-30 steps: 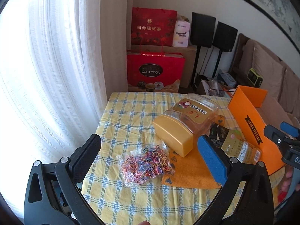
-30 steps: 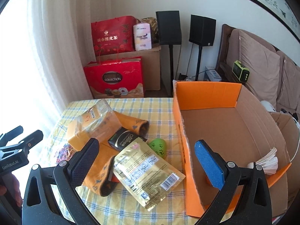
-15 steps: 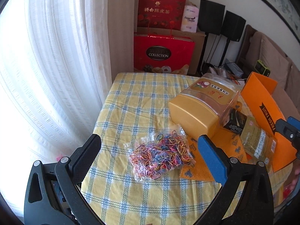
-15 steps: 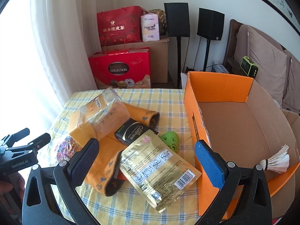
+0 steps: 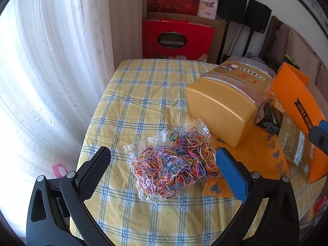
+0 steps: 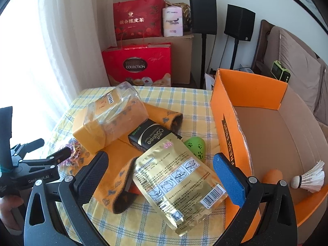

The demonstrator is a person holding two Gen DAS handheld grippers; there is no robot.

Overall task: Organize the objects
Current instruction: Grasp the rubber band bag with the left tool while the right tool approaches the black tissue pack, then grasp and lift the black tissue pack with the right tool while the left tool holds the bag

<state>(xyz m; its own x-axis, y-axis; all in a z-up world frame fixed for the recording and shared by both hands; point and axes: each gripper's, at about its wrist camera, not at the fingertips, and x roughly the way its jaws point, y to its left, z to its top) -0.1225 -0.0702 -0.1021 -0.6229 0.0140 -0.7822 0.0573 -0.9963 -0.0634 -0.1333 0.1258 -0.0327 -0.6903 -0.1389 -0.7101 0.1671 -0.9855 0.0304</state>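
Note:
A clear bag of coloured rubber bands (image 5: 174, 164) lies on the yellow checked tablecloth (image 5: 147, 94), between the fingers of my open left gripper (image 5: 163, 165), which hovers just above it. A plastic jar with a gold lid (image 5: 223, 106) lies on its side behind the bag. My right gripper (image 6: 158, 174) stands open over a gold foil pouch (image 6: 178, 184), beside a black tissue pack (image 6: 149, 137), a green egg-shaped toy (image 6: 195, 145) and an orange cloth (image 6: 116, 176). The orange cardboard box (image 6: 225, 123) at the right holds a shuttlecock (image 6: 311, 178).
White curtains (image 5: 51, 71) hang left of the table. Red gift bags (image 6: 139, 65) and black speakers (image 6: 203, 14) stand behind it, a sofa (image 6: 295, 61) to the right. A hand (image 6: 8, 211) holds the left gripper at the table's left edge.
My left gripper has moved forward and down until the bag of rubber bands lies between its fingers. My right gripper has shifted slightly left and closer to the gold pouch.

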